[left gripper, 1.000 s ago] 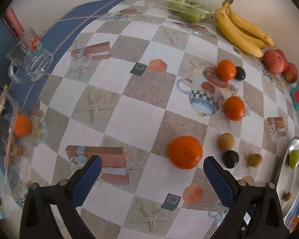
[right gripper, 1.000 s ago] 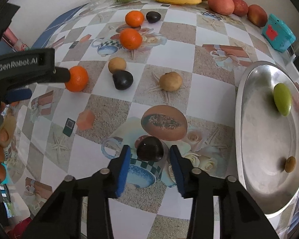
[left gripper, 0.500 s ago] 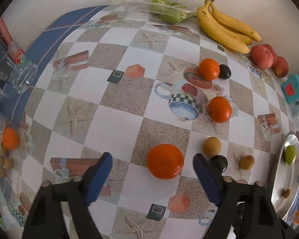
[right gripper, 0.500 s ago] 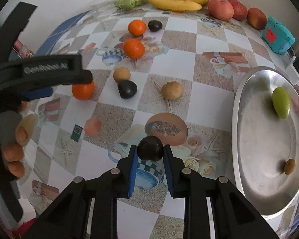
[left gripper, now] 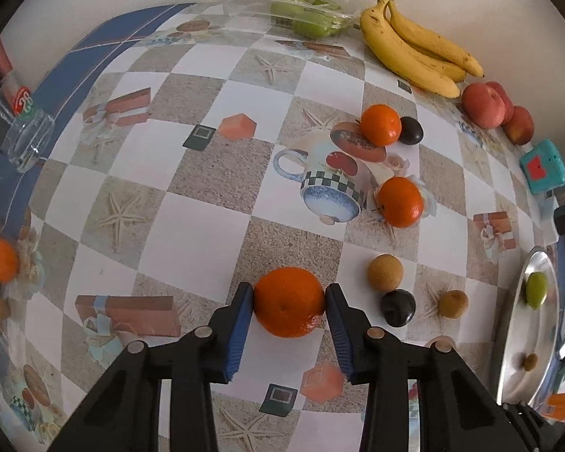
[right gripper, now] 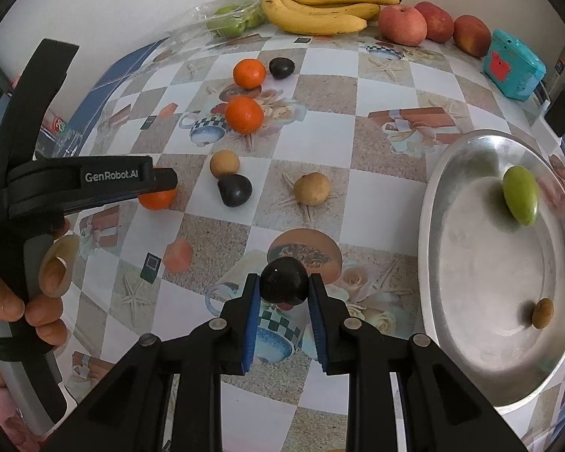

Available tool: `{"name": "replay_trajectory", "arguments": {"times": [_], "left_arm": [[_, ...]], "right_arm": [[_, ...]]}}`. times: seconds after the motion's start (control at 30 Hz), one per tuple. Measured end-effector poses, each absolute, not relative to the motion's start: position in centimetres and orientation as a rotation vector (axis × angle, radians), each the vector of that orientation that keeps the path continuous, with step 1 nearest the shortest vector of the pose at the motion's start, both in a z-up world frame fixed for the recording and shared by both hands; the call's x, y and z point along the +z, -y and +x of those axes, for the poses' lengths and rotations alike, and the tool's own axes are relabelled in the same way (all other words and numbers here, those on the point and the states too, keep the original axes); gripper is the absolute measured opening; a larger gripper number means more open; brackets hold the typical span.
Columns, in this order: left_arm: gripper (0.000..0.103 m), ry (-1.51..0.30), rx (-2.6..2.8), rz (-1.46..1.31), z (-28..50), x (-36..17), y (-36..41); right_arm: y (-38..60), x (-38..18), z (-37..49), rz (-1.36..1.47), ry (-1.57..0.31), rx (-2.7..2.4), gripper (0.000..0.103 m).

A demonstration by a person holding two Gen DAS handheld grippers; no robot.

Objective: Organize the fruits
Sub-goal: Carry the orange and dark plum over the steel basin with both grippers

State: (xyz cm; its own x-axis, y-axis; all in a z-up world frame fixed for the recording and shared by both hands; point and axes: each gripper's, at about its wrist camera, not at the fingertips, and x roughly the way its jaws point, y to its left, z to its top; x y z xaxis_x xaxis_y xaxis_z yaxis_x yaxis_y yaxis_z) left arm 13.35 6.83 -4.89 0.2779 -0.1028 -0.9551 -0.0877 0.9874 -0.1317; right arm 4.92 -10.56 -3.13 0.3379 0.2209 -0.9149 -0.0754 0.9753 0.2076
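Observation:
An orange (left gripper: 288, 307) lies on the patterned tablecloth, and my left gripper (left gripper: 289, 292) points down over it. Its jaws are closing, with both blue pads touching the orange's sides. In the right wrist view the same gripper's finger (right gripper: 162, 180) hides most of this orange (right gripper: 156, 200). My right gripper (right gripper: 283, 280) is shut on a dark plum (right gripper: 283, 282) just above the cloth. To its right stands a steel tray (right gripper: 471, 358) holding a green fruit (right gripper: 520, 195) and a small brown fruit (right gripper: 542, 312).
Two more oranges (left gripper: 380, 125) (left gripper: 401, 201), two dark plums (left gripper: 397, 307) (left gripper: 410, 130) and two brown round fruits (left gripper: 384, 272) (left gripper: 452, 303) lie loose. Bananas (left gripper: 414, 52), apples (left gripper: 486, 105), bagged green fruit (left gripper: 305, 15) and a teal box (right gripper: 514, 64) line the wall. A glass mug (left gripper: 22, 132) stands far left.
The left jaws came in from wide apart to touch the orange on both sides. The right jaws went from a little apart around the plum to shut on it.

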Motion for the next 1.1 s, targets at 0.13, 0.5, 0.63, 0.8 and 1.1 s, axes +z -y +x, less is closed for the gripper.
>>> {"name": "replay_trajectory", "arguments": {"times": [0.13,0.5,0.63,0.8,1.1], "left_arm": [[0.042,-1.266,0.004,-0.184,13.2,-3.9,-7.3],[0.042,-1.217,0.031,-0.245,12.5,-1.1,-8.2],[0.042,-1.204,0.035,-0.268,12.5,-0.3,-8.1],[0.042,-1.2,0.021,-0.269,12.3,0.3,-7.1],[0.042,-1.2,-0.031,-0.239,11.8,1.0,-4.1]], "right_arm": [[10.7,-3.2,4.9,0.137,-1.211,0.186,0.026],[12.4,-2.0,4.9,0.185,-1.164,0.149,0.026],[13.7,-1.6,4.9,0.222,-1.148,0.129,0.026],[16.1,-1.3,4.8,0.287,-1.132,0.08,0.026],[22.2,-1.5,3.9,0.447,-1.108,-0.039,0.026]]}}
